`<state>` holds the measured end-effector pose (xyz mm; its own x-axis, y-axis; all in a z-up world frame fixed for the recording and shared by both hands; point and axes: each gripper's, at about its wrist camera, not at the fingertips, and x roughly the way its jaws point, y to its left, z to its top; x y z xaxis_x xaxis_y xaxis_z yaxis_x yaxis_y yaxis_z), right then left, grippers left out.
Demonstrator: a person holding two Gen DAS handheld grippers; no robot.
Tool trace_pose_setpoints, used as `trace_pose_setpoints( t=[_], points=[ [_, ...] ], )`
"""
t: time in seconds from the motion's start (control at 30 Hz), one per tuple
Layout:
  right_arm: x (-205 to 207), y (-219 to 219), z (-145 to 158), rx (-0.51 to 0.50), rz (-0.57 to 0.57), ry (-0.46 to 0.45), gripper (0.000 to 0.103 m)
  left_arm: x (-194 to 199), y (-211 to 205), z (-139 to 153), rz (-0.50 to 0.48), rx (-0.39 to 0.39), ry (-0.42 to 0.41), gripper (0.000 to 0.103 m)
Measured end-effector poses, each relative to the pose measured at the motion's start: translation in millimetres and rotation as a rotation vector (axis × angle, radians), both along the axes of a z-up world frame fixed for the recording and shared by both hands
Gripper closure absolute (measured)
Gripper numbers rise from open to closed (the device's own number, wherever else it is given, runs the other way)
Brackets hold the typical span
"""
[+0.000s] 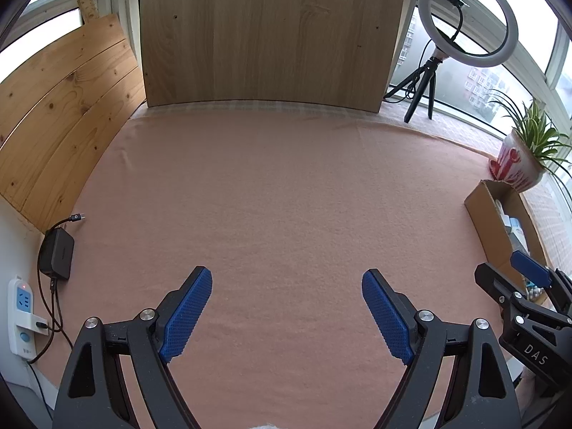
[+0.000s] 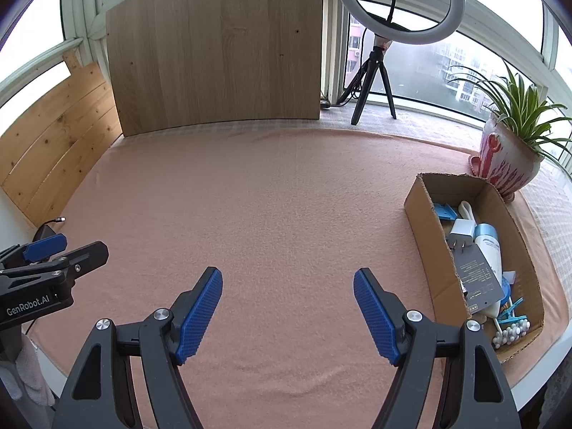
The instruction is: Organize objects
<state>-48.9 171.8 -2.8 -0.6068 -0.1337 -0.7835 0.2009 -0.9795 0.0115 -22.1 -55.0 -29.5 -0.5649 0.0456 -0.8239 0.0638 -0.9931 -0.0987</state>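
Note:
A cardboard box [image 2: 422, 214] stands at the right of the pink cloth [image 2: 268, 207]. It holds a white charger [image 2: 462, 230], a white and blue bottle [image 2: 488, 246], a grey card [image 2: 477, 277], blue clips [image 2: 511, 312] and cotton swabs [image 2: 509, 332]. The box also shows in the left wrist view [image 1: 489, 221]. My left gripper [image 1: 286, 316] is open and empty over the bare cloth [image 1: 279, 196]. My right gripper [image 2: 287, 312] is open and empty, left of the box. Each gripper shows at the edge of the other's view.
A wooden board [image 2: 214, 50] leans at the back and pine planks [image 1: 60, 114] line the left. A ring light on a tripod [image 2: 379, 57] and a potted plant [image 2: 507, 164] stand at the back right. A black adapter [image 1: 57, 254] and a power strip [image 1: 21, 314] lie at the left edge.

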Motion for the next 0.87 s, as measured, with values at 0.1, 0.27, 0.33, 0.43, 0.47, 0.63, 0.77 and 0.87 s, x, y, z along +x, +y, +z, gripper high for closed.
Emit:
trace_pose_setpoints(
  t=[0.1,0.27,0.33,0.43,0.47,0.63,0.77,0.87],
  points=[
    [-0.8,-1.0,-0.8,0.0,0.0,-0.003,0.03,-0.2,-0.6,-0.3,0.001,0.0,-0.001,0.014],
    [-0.8,-1.5,-0.6,0.0,-0.001,-0.003,0.03,-0.9,-1.0,-0.4,0.0,0.0,-0.001,0.014],
    [-0.9,-1.7,-0.5,0.0,-0.001,-0.004,0.03,-1.8,-1.8,-1.0,0.001,0.001,-0.001,0.014],
    [-1.6,-2.1,-1.1,0.0,0.0,-0.005,0.03,-3.1,-3.0,-3.1,0.004,0.003,-0.004,0.014],
    [-2.2,-2.5,-1.9,0.0,0.001,-0.007,0.03,-3.6,-3.3,-3.5,0.004,0.005,-0.005,0.014],
    [-4.9,-3.7,-4.8,0.002,0.002,-0.013,0.03,-5.4,-5.2,-5.0,0.007,0.006,-0.008,0.013],
    [-6.6,-3.5,-6.5,0.002,0.002,-0.018,0.03,-7.5,-4.8,-6.9,-0.006,-0.002,-0.003,0.013],
    [-7.7,-3.5,-8.1,0.001,-0.001,-0.024,0.03,-10.3,-4.3,-9.9,-0.007,0.001,-0.016,0.013]
  ],
)
